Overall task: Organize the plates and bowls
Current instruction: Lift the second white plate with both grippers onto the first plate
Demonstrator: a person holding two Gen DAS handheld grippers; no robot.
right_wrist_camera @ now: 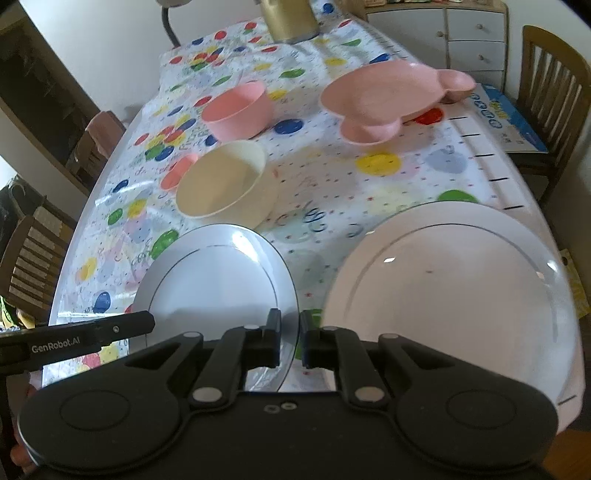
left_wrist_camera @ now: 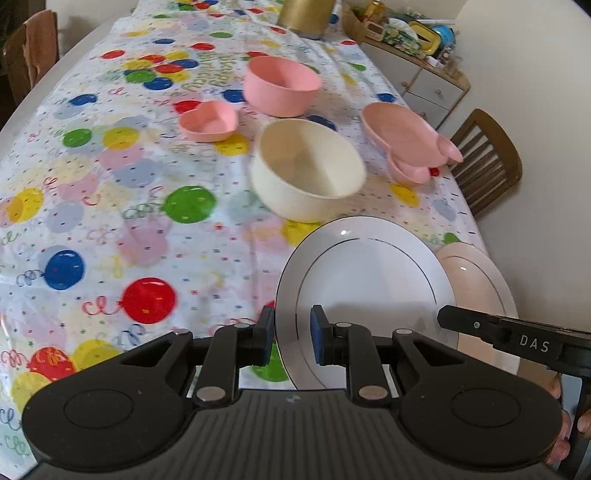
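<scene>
Your left gripper (left_wrist_camera: 291,338) has its jaws nearly closed on the left rim of the white plate (left_wrist_camera: 369,277), one pad under the edge and one on top, so you hold the plate there. Your right gripper (right_wrist_camera: 290,341) is pinched almost fully together on the right rim of the same plate, and it appears as a black finger at the right in the left wrist view. The plate sits tilted between both grippers, at the near edge of the table (right_wrist_camera: 480,147). Just right of it lies the pale pink plate (right_wrist_camera: 461,280), flat on the balloon cloth (left_wrist_camera: 110,221), its edge partly hidden behind the white one in the left view. Beyond the two plates stands the cream bowl (left_wrist_camera: 308,170), upright and empty. Farther left is the small heart bowl (left_wrist_camera: 208,120), and behind the cream bowl is the round pink bowl (left_wrist_camera: 280,85). To the far right the pink dish (right_wrist_camera: 388,92) with ears rests on a small pink bowl. At the far end stands a gold pot (right_wrist_camera: 288,18).
</scene>
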